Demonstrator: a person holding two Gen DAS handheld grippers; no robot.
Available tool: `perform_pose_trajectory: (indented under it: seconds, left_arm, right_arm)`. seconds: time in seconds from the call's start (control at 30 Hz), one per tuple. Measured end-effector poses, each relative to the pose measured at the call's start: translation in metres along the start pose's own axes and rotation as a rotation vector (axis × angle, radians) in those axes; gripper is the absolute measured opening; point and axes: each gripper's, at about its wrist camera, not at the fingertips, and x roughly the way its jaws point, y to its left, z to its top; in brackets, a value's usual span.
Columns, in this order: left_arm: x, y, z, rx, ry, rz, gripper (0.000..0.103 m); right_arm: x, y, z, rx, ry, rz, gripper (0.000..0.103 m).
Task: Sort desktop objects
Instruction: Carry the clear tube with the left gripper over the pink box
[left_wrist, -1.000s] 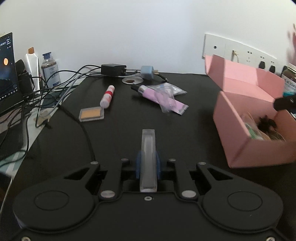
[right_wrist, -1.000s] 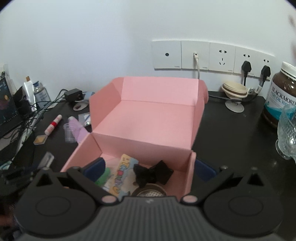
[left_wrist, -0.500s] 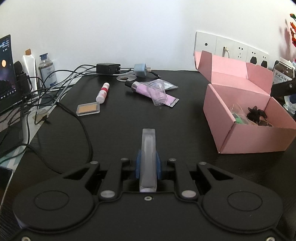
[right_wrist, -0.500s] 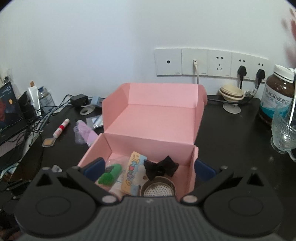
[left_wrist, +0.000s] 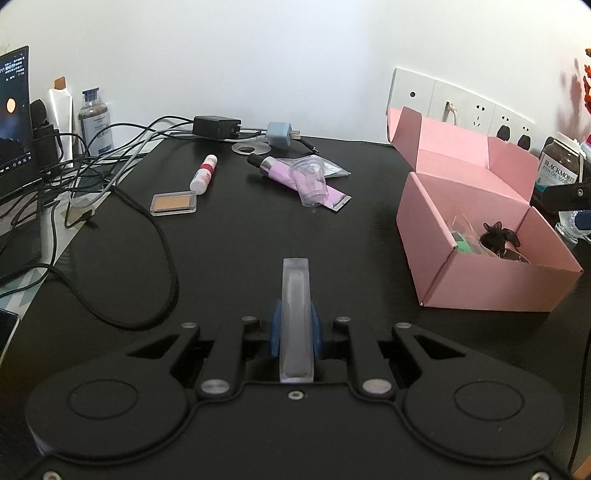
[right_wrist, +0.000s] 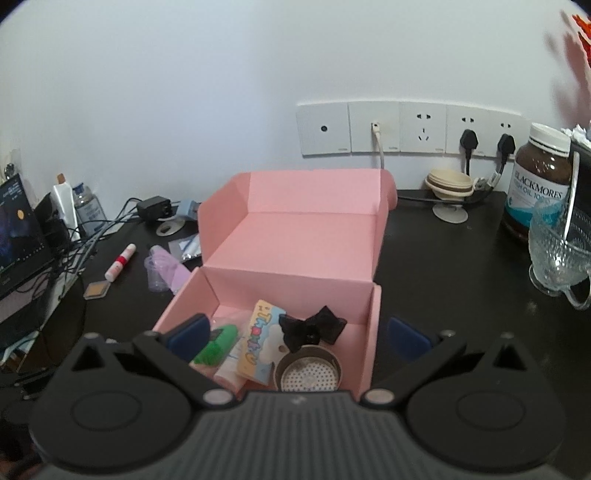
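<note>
Right gripper (right_wrist: 297, 328) backed away from the pink box (right_wrist: 291, 236) and lifted slightly: the box sat lower and smaller in its view, and more of the contents showed, including the green item (right_wrist: 218, 343) and the metal strainer (right_wrist: 308, 373), earlier mostly cut off. In the left wrist view the box (left_wrist: 476, 229) shifted from the right edge toward centre, fully in frame.

Black claw (left_wrist: 295, 266) frames, silver screws, blue pads, clear fingertips (left_wrist: 295, 295).
</note>
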Motion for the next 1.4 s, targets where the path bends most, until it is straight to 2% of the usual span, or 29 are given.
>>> perform_pose_trajectory:
  seconds: [0.5, 0.83, 1.17, 1.4]
  left_arm:
    - [-0.006, -0.013, 0.026, 0.044, -0.072, -0.011, 0.016]
    - [-0.005, -0.024, 0.050, 0.058, -0.141, -0.033, 0.016]
    - [-0.004, -0.058, 0.059, 0.205, -0.200, -0.144, 0.016]
    - [0.005, -0.089, 0.064, 0.262, -0.200, -0.233, 0.016]
  right_arm:
    - [0.009, -0.023, -0.004, 0.091, -0.002, -0.010, 0.102]
    - [0.014, -0.028, 0.002, 0.067, 0.009, -0.018, 0.102]
    - [0.014, -0.038, 0.006, 0.063, 0.015, -0.036, 0.102]
    - [0.014, -0.051, 0.006, 0.074, 0.015, -0.056, 0.102]
